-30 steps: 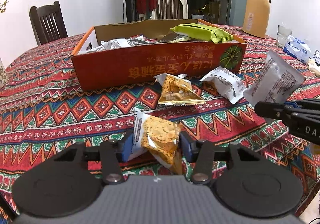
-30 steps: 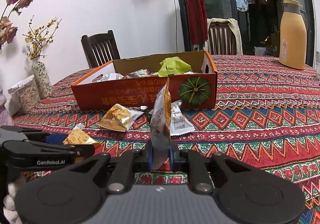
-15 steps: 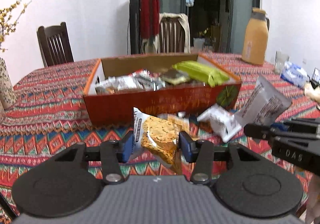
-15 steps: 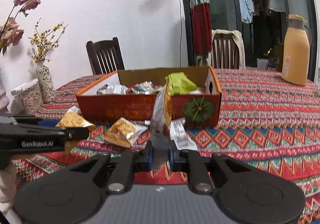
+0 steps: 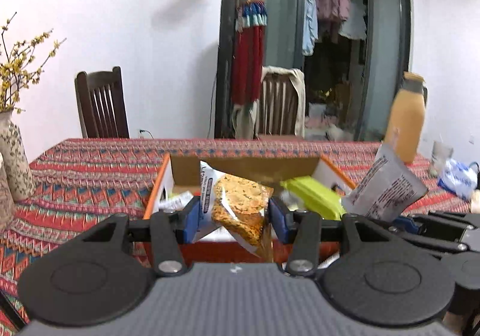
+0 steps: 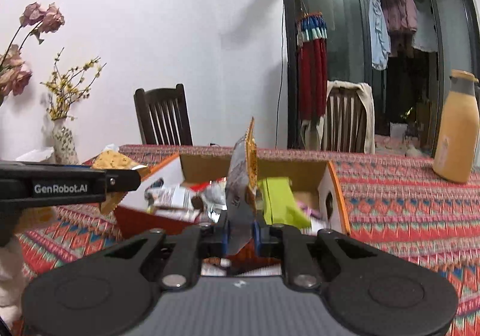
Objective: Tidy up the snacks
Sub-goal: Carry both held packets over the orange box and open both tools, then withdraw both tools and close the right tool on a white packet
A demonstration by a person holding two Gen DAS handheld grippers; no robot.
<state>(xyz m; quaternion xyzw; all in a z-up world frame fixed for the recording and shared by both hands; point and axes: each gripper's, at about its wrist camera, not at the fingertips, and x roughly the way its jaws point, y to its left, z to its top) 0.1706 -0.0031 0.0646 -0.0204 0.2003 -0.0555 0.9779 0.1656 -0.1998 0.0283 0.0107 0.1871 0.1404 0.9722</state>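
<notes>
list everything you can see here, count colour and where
snack box: 1, orange outside, brown inside, middle of the table
green packet: 1, lime green, in the box, right side
silver wrappers: several, silver and white, in the box, left side
cookie packet: 1, clear with brown cookies, held in front of the box
silver packet: 1, silver with an orange edge, held upright in front of the box
tablecloth: 1, red patterned, covers the table
jug: 1, tan, far right on the table
vase: 1, pale speckled, yellow sprigs, left
chairs: 2, dark wood, behind the table
left gripper: black, blue pads, shut on the cookie packet
right gripper: black, blue pads, shut on the silver packet
</notes>
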